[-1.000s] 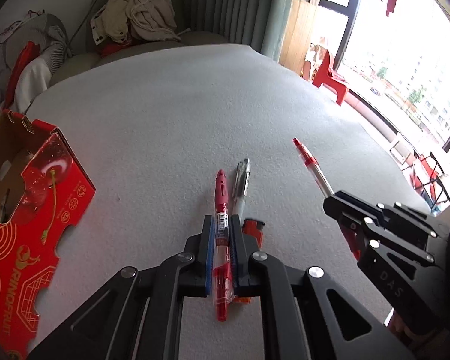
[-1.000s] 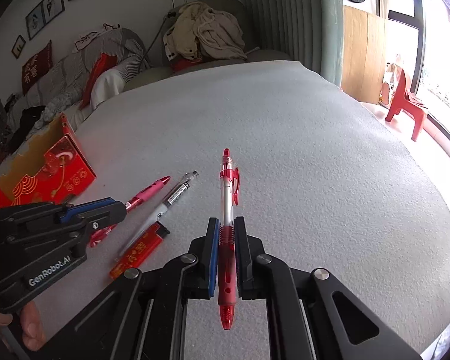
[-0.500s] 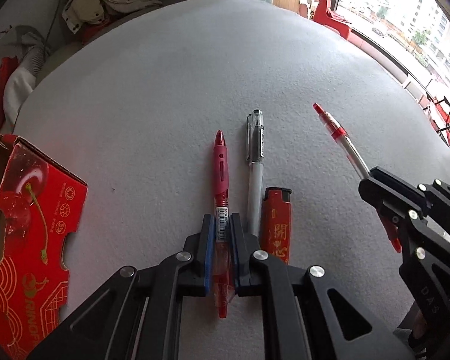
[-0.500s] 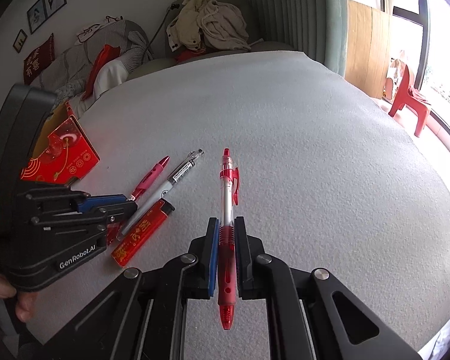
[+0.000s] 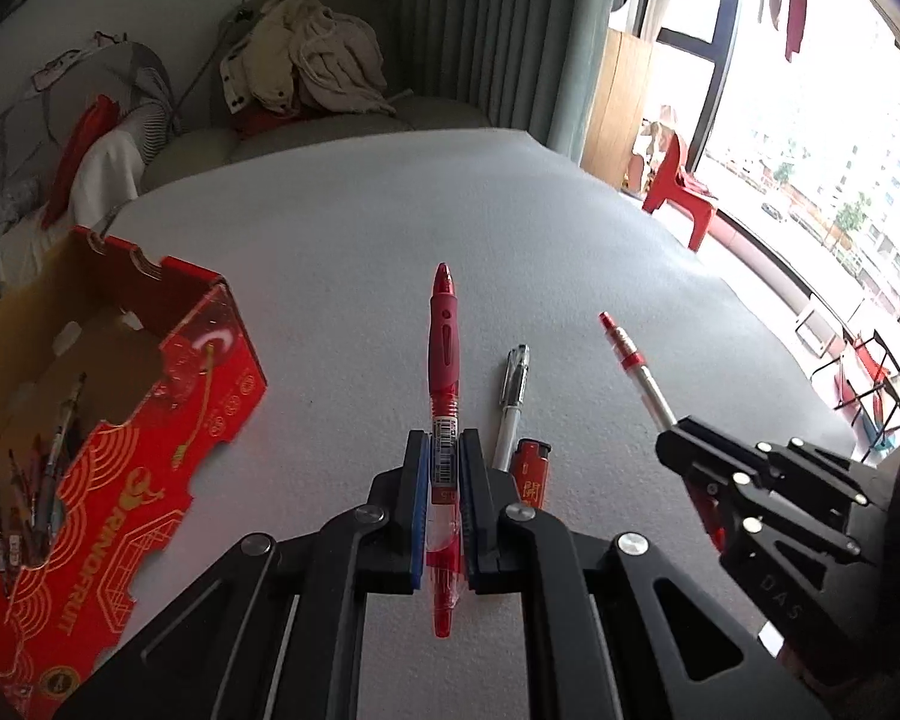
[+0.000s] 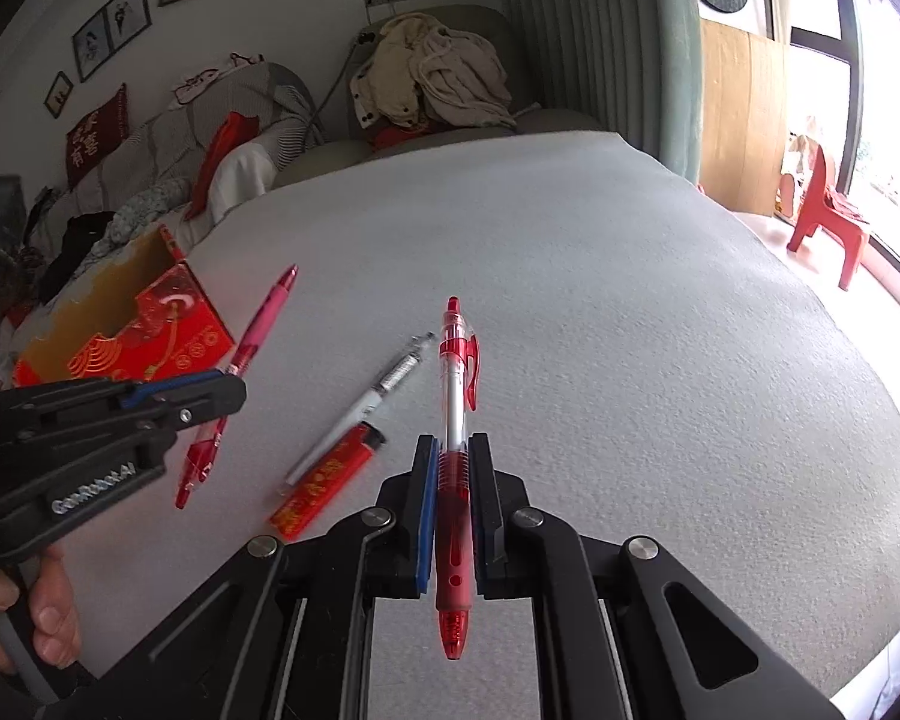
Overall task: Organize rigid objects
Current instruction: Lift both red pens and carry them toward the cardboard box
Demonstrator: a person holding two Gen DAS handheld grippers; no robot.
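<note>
Left wrist view: the left gripper [image 5: 444,480] had its jaws clenched on a red pen with a rubber grip [image 5: 444,360], the pen's tip pointing away along the fingers and lifted clear of the grey bed surface [image 5: 360,228]. To its left stood an open red cardboard box [image 5: 150,438] printed with a fruit brand, several pens [image 5: 42,480] lying inside it. Just right of the jaws, a white pen with a clear cap [image 5: 510,402] and a red lighter [image 5: 531,474] lay side by side on the bed. Farther right, the right gripper [image 5: 684,444] grasped a clear-barrelled red pen [image 5: 636,360], angled up and to the left. A heap of clothes [image 5: 306,66] sat on a sofa beyond the bed, and a red plastic chair [image 5: 681,186] stood by the window.

Right wrist view: the right gripper [image 6: 453,492] held the clear red pen [image 6: 457,390] between clenched jaws, clip end pointing away. On the bed [image 6: 630,300] to its left lay the white pen [image 6: 360,408] and the lighter [image 6: 324,486], touching or nearly so. At far left the left gripper [image 6: 222,396], held by a hand [image 6: 30,612], gripped its red pen [image 6: 240,372] in the air, in front of the red box [image 6: 132,336].
</note>
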